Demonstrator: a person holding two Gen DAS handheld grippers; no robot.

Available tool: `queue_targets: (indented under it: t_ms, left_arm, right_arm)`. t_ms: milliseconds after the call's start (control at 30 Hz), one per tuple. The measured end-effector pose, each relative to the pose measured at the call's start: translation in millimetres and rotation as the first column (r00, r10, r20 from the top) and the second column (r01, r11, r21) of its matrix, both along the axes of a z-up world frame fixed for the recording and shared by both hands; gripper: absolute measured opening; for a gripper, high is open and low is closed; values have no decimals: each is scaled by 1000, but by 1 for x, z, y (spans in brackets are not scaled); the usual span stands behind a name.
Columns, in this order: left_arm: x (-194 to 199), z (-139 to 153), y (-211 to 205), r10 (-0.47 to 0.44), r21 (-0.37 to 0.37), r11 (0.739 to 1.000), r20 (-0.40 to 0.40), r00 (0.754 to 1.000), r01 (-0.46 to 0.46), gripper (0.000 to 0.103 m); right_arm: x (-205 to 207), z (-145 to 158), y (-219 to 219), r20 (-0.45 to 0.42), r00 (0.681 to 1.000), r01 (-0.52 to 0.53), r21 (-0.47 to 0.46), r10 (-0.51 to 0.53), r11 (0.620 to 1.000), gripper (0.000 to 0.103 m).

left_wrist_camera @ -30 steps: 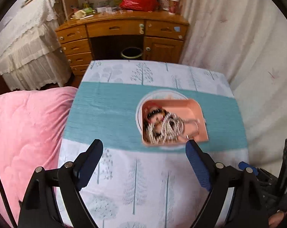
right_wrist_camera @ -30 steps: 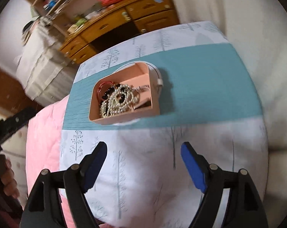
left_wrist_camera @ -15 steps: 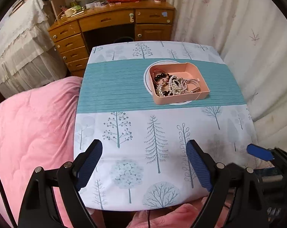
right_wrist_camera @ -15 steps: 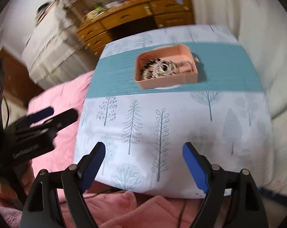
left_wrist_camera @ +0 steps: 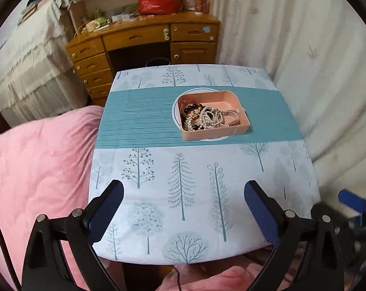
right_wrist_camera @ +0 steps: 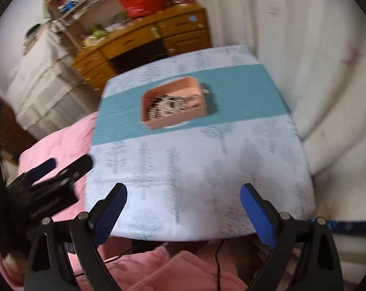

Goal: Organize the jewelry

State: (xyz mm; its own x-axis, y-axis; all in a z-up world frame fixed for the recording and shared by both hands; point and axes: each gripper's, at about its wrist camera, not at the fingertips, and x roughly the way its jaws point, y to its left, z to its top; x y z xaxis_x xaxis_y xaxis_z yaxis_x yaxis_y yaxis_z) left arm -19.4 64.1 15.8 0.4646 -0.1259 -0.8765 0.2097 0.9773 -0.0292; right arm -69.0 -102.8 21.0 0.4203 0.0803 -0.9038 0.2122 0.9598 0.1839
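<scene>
A pink box point(left_wrist_camera: 214, 134) full of tangled jewelry point(left_wrist_camera: 204, 118), pearl strands, dark beads and chains, sits on a white plate point(left_wrist_camera: 175, 114) on the teal band of the table. It also shows blurred in the right wrist view point(right_wrist_camera: 173, 118). My left gripper point(left_wrist_camera: 183, 194) is open and empty, held back over the table's near edge. My right gripper point(right_wrist_camera: 183, 196) is open and empty, also at the near edge. The left gripper point(right_wrist_camera: 47, 177) appears at the left of the right wrist view.
The table point(left_wrist_camera: 183, 181) wears a cloth with tree prints. A pink quilt point(left_wrist_camera: 37, 169) lies to the left and below. A wooden desk point(left_wrist_camera: 144, 38) with drawers stands behind the table. A white curtain point(left_wrist_camera: 304, 48) hangs on the right.
Both grippers have pulled back from the box toward the table's near edge, so more of the table shows. Both stay open and empty. The box has not moved.
</scene>
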Motion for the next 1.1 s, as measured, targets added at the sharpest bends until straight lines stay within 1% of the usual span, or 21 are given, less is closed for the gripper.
queue_targets:
  t_ms: [67, 167, 267, 400, 600, 800, 967, 1100]
  left_arm:
    - [-7, 0, -2, 3, -5, 1000, -5, 1000, -3, 99]
    - [-14, 3, -3, 19, 17, 1000, 3, 1000, -19, 99]
    - [-21, 10, 0, 60, 12, 998, 22, 998, -60, 102]
    - [-28, 17, 3, 90, 14, 996, 56, 994, -91, 102]
    - [-31, 16, -4, 74, 36, 997, 42, 996, -75, 102]
    - [-32, 20, -12, 55, 57, 997, 66, 996, -59, 102]
    - [-29, 21, -12, 62, 76, 995, 79, 995, -68, 102]
    - [-25, 21, -11, 66, 72, 995, 84, 994, -72, 102]
  right_arm:
    - [-6, 0, -4, 5, 1000, 9, 8, -9, 1000, 96]
    - [-12, 5, -3, 38, 999, -6, 11, 5, 1000, 99]
    - [-14, 11, -1, 65, 997, -34, -13, 35, 999, 102]
    - [-16, 14, 2, 79, 995, -58, -24, 60, 998, 103]
    - [-18, 15, 0, 93, 994, -60, -31, 63, 998, 103]
    - [-17, 18, -1, 118, 991, -58, -37, 62, 998, 103]
    - [-14, 20, -1, 131, 990, -53, -43, 58, 998, 103]
    - [-10, 22, 1, 136, 988, -61, -48, 67, 997, 103]
